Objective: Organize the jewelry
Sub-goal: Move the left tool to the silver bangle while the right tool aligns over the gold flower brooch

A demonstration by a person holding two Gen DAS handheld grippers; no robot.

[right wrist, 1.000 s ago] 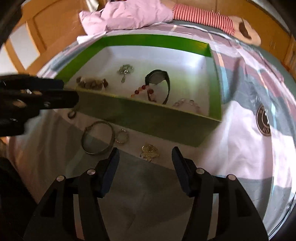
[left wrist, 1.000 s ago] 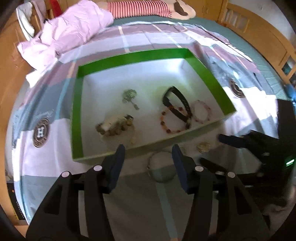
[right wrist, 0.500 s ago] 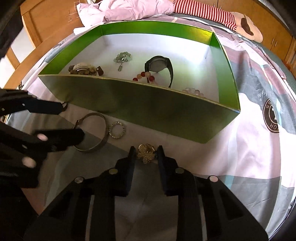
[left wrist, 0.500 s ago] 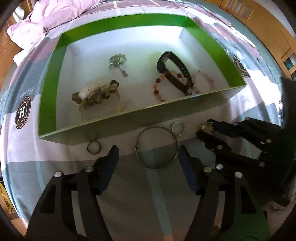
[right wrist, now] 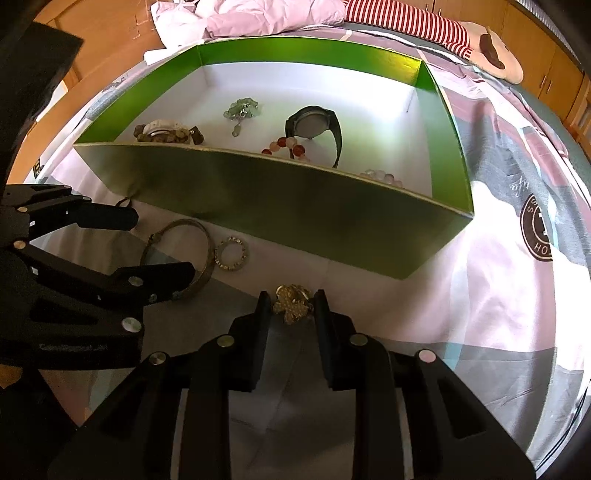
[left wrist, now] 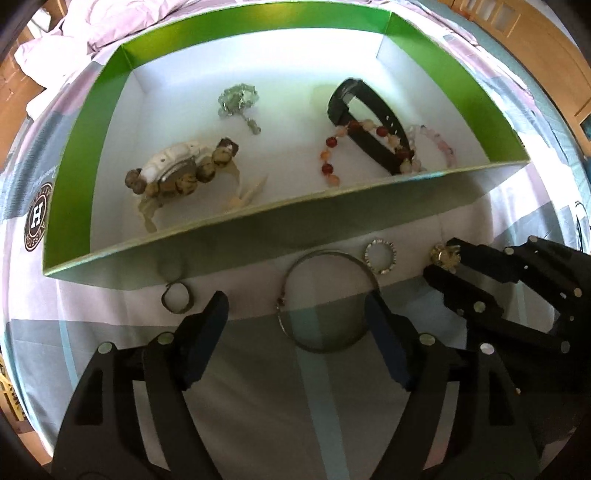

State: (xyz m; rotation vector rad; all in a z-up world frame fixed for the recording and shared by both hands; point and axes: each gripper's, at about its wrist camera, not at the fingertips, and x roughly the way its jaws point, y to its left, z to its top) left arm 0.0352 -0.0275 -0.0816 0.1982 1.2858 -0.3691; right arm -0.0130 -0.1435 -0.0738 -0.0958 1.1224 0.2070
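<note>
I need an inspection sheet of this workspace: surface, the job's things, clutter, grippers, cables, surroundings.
Surface: patterned bedsheet on a bed.
Job's things: green box holding a black watch, beaded bracelets and a pendant; outside it, on the sheet, a metal bangle, sparkly ring, dark ring and gold brooch.
Clutter: nothing seen.
Grippers: left hand-held gripper open, its fingers on either side of the bangle; right hand-held gripper shut on the gold brooch.
Cables: nothing seen.
Surroundings: pink bedding, wooden bed frame.
</note>
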